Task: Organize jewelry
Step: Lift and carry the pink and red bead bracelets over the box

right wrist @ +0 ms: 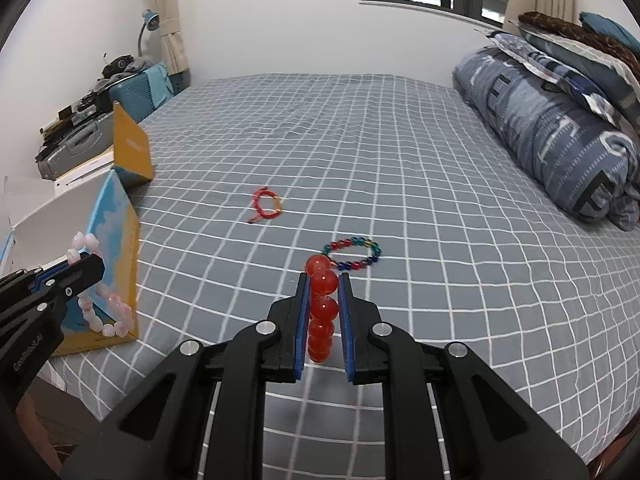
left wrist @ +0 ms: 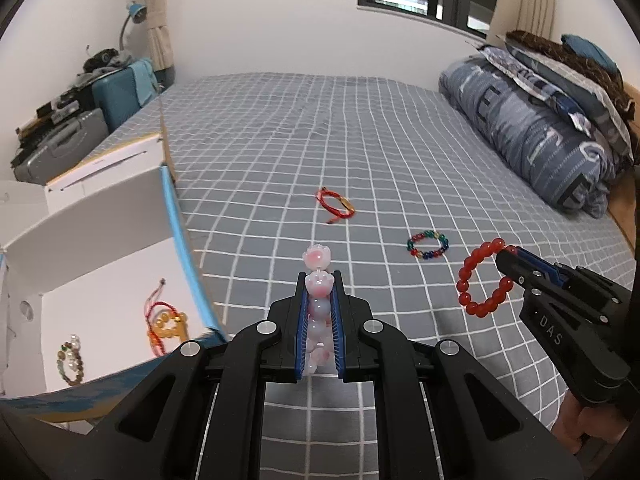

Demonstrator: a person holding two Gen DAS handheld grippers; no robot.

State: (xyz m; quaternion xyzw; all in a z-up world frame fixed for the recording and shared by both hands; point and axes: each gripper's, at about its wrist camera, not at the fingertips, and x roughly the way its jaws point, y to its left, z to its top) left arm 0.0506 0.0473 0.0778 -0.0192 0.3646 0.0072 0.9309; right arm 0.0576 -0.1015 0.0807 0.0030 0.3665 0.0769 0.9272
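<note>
We see our right gripper [right wrist: 323, 280] clamped on a red bead bracelet [right wrist: 321, 312], its beads stacked between the blue pads above the grey checked bed [right wrist: 440, 184]. Just beyond its tip a multicoloured bead bracelet [right wrist: 352, 253] lies flat near the bed's middle, and farther toward the far edge rests a red cord bracelet [right wrist: 266, 205]. At the bed's left edge stands an open box [right wrist: 116, 248] with blue-and-yellow sides. In front of it our left gripper [right wrist: 86, 266] pinches a pink bead bracelet [right wrist: 106, 308], which hangs as a loop. A folded blue quilt [right wrist: 552, 128] sits along the right edge.
</note>
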